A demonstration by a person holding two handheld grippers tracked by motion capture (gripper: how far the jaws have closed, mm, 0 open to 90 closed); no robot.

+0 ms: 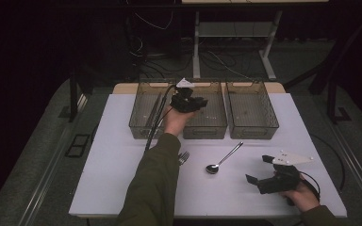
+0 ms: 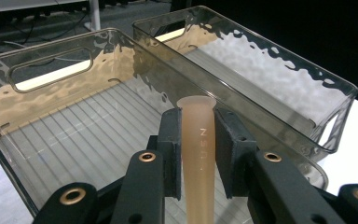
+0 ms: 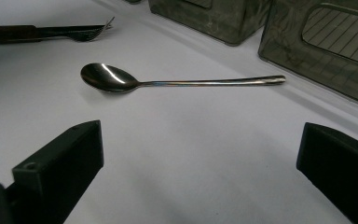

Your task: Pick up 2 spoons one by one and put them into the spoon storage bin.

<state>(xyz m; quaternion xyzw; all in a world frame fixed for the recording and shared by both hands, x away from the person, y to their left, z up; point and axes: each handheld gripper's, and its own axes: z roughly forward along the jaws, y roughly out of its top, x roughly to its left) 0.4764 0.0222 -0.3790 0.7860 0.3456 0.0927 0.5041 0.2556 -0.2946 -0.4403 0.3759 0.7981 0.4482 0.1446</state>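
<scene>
Metal spoon [image 1: 222, 159], fork [image 1: 184, 157], right bin [image 1: 251, 111]

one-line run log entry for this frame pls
left gripper: shut on tan handle, over middle bin | right gripper: open, hovering near spoon | fork: on table

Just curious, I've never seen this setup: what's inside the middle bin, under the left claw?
The left claw grips a tan handle over the middle bin. The bin's ribbed floor looks bare where visible; the claw and handle cover part of it, so that part can't be checked.
</scene>
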